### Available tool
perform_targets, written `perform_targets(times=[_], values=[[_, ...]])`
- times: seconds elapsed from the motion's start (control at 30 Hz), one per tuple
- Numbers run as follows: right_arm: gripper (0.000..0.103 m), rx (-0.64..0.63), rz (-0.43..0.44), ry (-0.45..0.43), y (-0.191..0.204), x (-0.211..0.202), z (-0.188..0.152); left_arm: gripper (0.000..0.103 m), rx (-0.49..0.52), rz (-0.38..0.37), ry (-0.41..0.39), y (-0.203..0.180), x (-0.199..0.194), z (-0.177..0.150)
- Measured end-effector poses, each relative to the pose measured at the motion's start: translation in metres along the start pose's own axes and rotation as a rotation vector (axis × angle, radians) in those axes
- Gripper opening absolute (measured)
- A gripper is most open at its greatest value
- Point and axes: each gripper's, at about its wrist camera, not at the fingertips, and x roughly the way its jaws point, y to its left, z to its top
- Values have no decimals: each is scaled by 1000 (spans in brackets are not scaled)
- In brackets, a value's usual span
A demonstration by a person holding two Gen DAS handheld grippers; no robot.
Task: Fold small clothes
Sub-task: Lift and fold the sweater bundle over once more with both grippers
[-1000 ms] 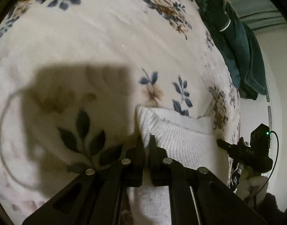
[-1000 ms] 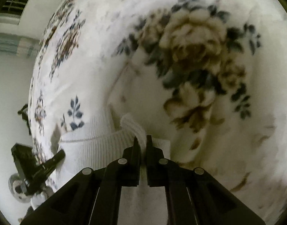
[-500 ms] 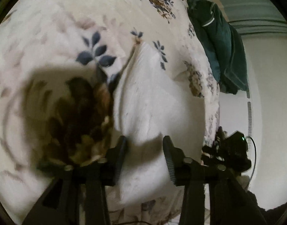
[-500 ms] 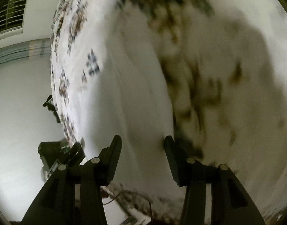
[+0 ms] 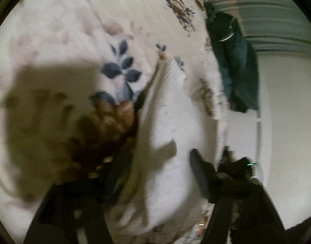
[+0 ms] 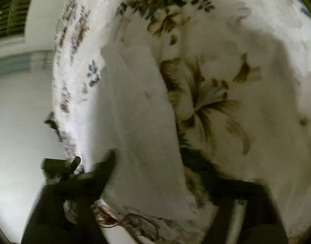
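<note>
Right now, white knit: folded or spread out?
Folded, it looks like. The white knit lies as a narrow strip on the floral blanket; both grippers' jaws are open and off it. Blur hides the layers.

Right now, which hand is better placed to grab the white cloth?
Right gripper, narrowly: the white cloth fills the gap between its open fingers, while the left gripper gap partly shows blanket. Both hover open.

My left claw point(image 5: 157, 172) hangs with its jaws spread wide above the white knit garment point(image 5: 171, 142), which lies folded on the floral blanket point(image 5: 64, 40) straight ahead of me. Beyond and to my right, a dark green garment point(image 5: 234, 65) drapes over the blanket's edge.
</note>
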Motion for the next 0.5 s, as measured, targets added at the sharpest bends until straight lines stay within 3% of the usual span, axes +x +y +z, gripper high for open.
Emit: perform_targets(times=[0.07, 0.2, 0.3, 0.33, 0.37, 0.4, 0.43, 0.5], values=[[89, 16, 83, 58, -11, 11, 3, 65, -14, -65, 62, 2, 19, 1], [89, 26, 181, 198, -26, 57, 6, 65, 24, -43, 160, 2, 59, 3], [89, 30, 241, 240, -28, 86, 8, 64, 26, -73, 142, -4, 66, 8], [88, 33, 259, 234, -27, 89, 9, 60, 38, -78, 129, -8, 64, 9], [73, 34, 277, 220, -23, 91, 10, 49, 55, -84, 116, -14, 62, 9], [64, 32, 290, 205, -17, 92, 9, 28, 73, -78, 103, -19, 59, 9], [56, 26, 295, 190, -13, 90, 9, 26, 81, -81, 81, -24, 53, 10], [51, 14, 286, 154, -1, 82, 7, 22, 88, -90, 50, -34, 43, 14]])
